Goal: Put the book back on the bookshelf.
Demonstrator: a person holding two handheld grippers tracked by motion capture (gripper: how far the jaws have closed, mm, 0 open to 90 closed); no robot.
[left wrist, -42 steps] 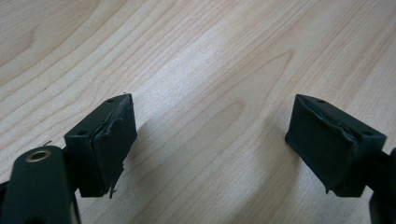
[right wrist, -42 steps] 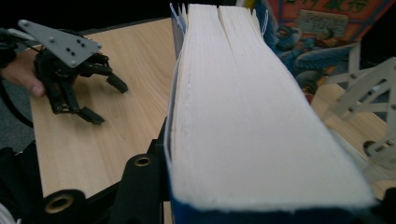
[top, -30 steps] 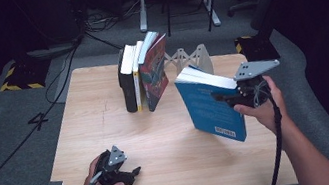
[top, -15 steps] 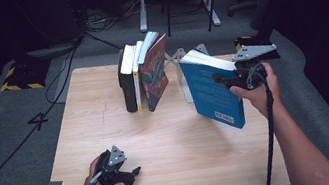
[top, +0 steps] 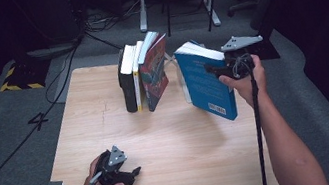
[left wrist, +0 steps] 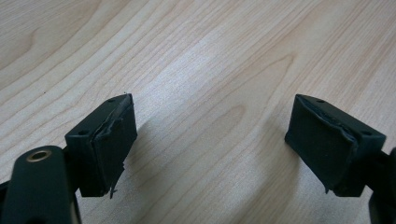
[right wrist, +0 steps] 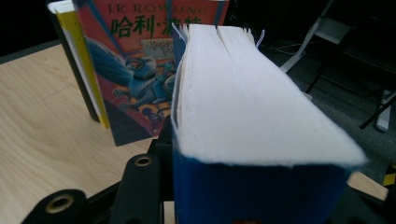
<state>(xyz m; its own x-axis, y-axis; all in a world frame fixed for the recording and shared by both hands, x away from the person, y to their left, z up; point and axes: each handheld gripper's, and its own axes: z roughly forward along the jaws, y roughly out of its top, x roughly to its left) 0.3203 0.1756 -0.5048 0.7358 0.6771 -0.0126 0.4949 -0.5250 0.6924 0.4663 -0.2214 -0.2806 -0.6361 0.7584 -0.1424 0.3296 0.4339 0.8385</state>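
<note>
Blue Book Held Up Over the Table

Blue is the colour of the thick book [top: 208, 85] that the right claw [top: 215, 69] holds. The claw is clamped on it near the top edge, and the book hangs in the air above the far right part of the wooden table [top: 171, 142], tipped a little. In the right gripper view the white page edges of the blue book [right wrist: 252, 107] sit between the black jaws, very close to the camera.

Just to the left of it stands a row of books on the table. The nearest one is a red picture book [top: 155, 73] that leans a bit. Next come a thin yellow book [top: 136, 79] and a black book [top: 126, 83]. The blue book is near the red one but is not touching it. Behind the blue book a white bookend [top: 183, 76] peeks out.

The left claw [top: 133, 175] rests low on the near left part of the table. Its jaws stand wide apart with nothing between them, and in the left gripper view bare wood [left wrist: 210, 70] lies under the two black pads [left wrist: 112, 140].
</note>
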